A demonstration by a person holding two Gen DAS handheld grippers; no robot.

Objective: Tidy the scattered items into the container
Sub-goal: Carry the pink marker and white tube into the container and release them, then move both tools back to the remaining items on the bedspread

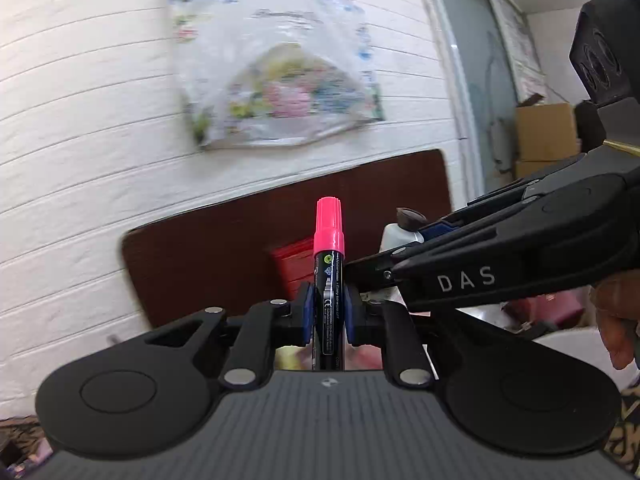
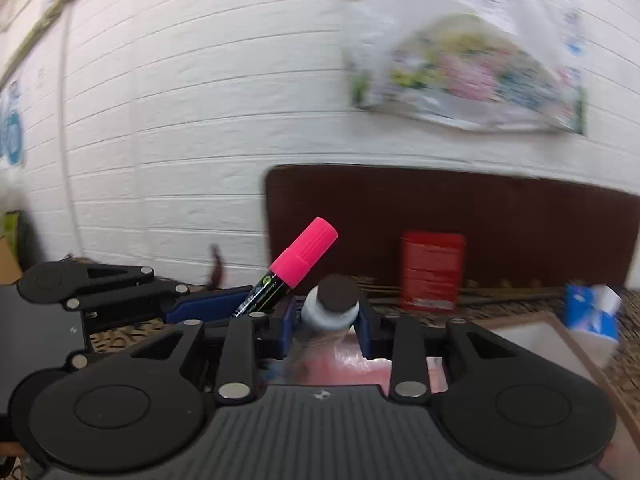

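Left gripper (image 1: 328, 312) is clamped on a pink-capped marker (image 1: 329, 264), held upright with cap at 12 o'clock; right gripper (image 2: 325, 328) is clamped on a small white bottle (image 2: 330, 312) with a dark cap, the marker crossing at its 10 o'clock. Both items are held above the table, with a red box (image 2: 434, 272) at 1 o'clock against a brown board (image 2: 500, 216), and a pale, wood-rimmed tray (image 2: 532, 336), likely the container, at 3 o'clock. Risks: the grippers sit close and could knock together, twisting the marker loose; the round bottle may slip from the pads.
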